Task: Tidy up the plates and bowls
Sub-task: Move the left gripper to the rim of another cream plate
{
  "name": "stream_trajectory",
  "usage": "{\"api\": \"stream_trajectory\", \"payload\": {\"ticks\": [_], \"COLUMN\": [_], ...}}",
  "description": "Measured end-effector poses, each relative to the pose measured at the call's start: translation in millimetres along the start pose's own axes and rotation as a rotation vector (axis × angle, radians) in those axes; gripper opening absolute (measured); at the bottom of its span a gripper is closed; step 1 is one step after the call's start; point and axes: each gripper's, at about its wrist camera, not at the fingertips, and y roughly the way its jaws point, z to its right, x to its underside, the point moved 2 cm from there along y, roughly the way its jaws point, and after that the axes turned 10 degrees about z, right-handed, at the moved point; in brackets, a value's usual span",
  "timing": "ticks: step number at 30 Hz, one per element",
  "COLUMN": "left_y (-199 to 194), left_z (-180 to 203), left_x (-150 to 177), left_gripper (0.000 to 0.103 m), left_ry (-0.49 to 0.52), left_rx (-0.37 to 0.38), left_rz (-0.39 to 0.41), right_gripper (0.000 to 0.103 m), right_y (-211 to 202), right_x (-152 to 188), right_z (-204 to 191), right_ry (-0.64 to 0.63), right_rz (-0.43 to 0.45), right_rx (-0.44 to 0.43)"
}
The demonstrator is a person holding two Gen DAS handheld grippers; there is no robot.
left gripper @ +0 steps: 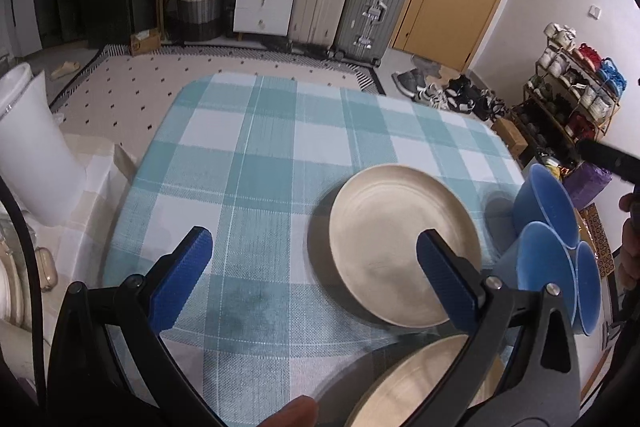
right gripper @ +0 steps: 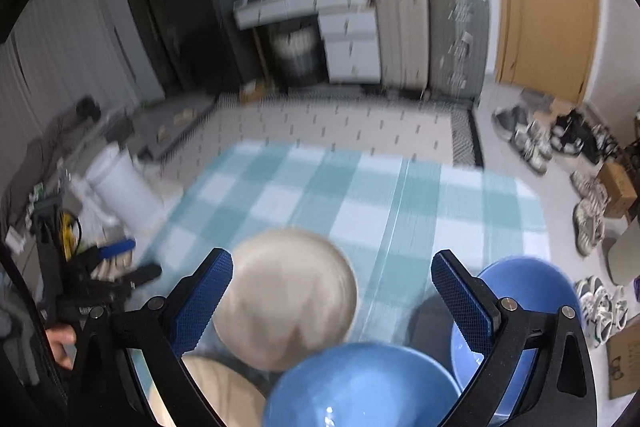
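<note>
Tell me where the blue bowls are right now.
In the left wrist view, three blue bowls cluster at the checked tablecloth's right edge, right of the beige plate.

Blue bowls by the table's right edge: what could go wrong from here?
1. The blue bowls sit close to the table edge; a nudge might tip one off.
2. The right hand-held gripper view is blurred from motion, so its open fingers could clip the cream plate.

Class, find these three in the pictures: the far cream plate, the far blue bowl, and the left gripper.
Far cream plate (left gripper: 404,247), left wrist view, flat centre.
Far blue bowl (left gripper: 554,203), left wrist view, inner wall.
Left gripper (left gripper: 312,267), left wrist view, midway between its open fingertips.
</note>
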Motion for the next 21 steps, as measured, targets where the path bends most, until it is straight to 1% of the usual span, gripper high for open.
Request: {"api": "stream_trajectory", "payload": {"ticks": [4, 8, 11, 15, 17, 21], "left_y": [25, 45, 59, 76, 83, 96], "left_z": [-3, -2, -5, -8, -9, -10], "left_x": [11, 19, 25, 34, 38, 46], "left_gripper": [0.102, 0.102, 0.102, 0.102, 0.102, 0.102], "left_ry": [-0.001, 0.011, 0.011, 0.011, 0.010, 0.000], "left_rx": [-0.013, -0.022, -0.046, -0.063, -0.062, -0.055], "left_rz": [-0.051, -0.087, -0.108, -0.134, -0.149, -0.183], "right_gripper": [0.102, 0.101, 0.092, 0.087, 0.077, 0.074], "right_y": [34, 60, 79, 101, 111, 130], "right_x": [11, 22, 28, 39, 43, 52], "right_z": [6, 10, 11, 7, 7, 14], "right_ry": [0.004, -0.013, -0.049, -0.087, -0.095, -0.083], "right_rz": [-0.113, -0.193, -0.242, -0.321, -0.351, -0.425], "right_rx": [-0.002, 0.011, 0.028, 0.016, 0.018, 0.019]}}
